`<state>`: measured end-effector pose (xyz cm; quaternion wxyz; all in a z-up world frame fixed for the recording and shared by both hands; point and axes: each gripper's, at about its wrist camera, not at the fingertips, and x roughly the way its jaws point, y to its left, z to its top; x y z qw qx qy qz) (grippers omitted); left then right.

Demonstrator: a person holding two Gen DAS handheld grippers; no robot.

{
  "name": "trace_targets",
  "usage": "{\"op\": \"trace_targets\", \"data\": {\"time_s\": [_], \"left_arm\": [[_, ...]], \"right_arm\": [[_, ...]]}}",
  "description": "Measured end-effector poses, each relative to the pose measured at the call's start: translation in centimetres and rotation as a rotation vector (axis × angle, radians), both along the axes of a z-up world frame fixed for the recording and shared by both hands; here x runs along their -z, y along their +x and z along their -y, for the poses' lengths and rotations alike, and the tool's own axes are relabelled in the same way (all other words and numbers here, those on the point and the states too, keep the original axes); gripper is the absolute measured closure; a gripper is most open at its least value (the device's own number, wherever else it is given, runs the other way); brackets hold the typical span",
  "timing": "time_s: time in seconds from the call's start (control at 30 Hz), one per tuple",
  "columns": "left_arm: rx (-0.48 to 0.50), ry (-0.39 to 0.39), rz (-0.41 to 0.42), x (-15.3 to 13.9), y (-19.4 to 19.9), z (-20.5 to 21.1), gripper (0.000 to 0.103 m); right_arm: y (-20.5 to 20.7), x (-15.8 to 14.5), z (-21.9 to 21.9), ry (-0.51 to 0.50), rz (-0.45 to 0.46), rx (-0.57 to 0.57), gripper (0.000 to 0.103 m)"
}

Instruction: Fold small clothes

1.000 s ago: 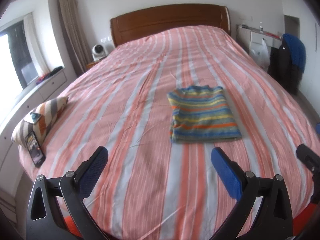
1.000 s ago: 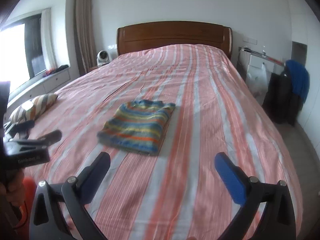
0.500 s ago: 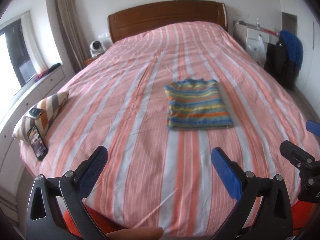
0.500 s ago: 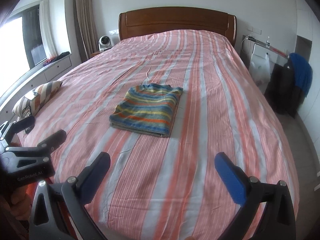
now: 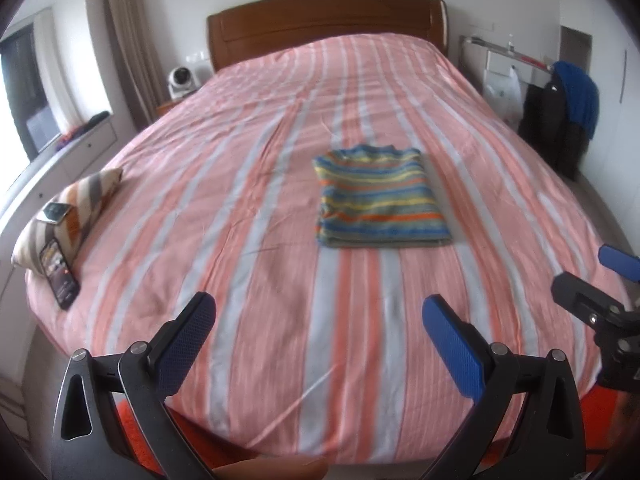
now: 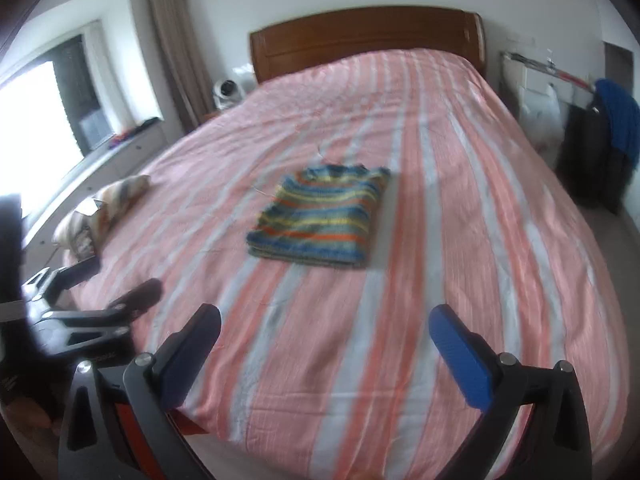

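Folded striped garment (image 5: 380, 196) lies flat mid-bed, well ahead of both tongs, its long axis running toward the wooden headboard (image 5: 328, 20). From the left gripper (image 5: 316, 316) it sits ahead and slightly right; from the right gripper (image 6: 324, 328) ahead and slightly left, neither clearly nearer. Both gape wide, holding nothing. Striped bedspread (image 5: 240, 184), cushion (image 5: 68, 208) and phone (image 5: 58, 272) at the left edge.

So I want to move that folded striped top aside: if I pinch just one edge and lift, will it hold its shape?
Probably not. The folded striped top looks like soft knit stacked in layers, so it would likely droop and unfold. It seems light, and pushed across the striped bedspread it may bunch rather than slide.
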<state>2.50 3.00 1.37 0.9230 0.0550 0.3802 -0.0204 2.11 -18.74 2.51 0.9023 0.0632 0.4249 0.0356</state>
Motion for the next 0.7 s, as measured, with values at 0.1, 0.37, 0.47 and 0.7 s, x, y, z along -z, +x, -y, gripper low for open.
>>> {"op": "trace_targets", "data": {"time_s": [0.1, 0.37, 0.47, 0.7], "left_arm": [[-0.017, 0.02, 0.019, -0.1, -0.1, 0.2, 0.0], [-0.046, 0.026, 0.026, -0.7, -0.4, -0.3, 0.0], [-0.051, 0.034, 0.028, -0.9, -0.4, -0.2, 0.0], [-0.05, 0.035, 0.005, -0.6, -0.2, -0.1, 0.0]], "right_arm": [[-0.1, -0.3, -0.2, -0.03, 0.011, 0.006, 0.0], [-0.2, -0.8, -1.5, -0.06, 0.024, -0.015, 0.0], [0.1, -0.9, -1.9, -0.072, 0.02, -0.016, 0.0], [-0.1, -1.7, -2.9, -0.166, 0.029, -0.008, 0.0]]}}
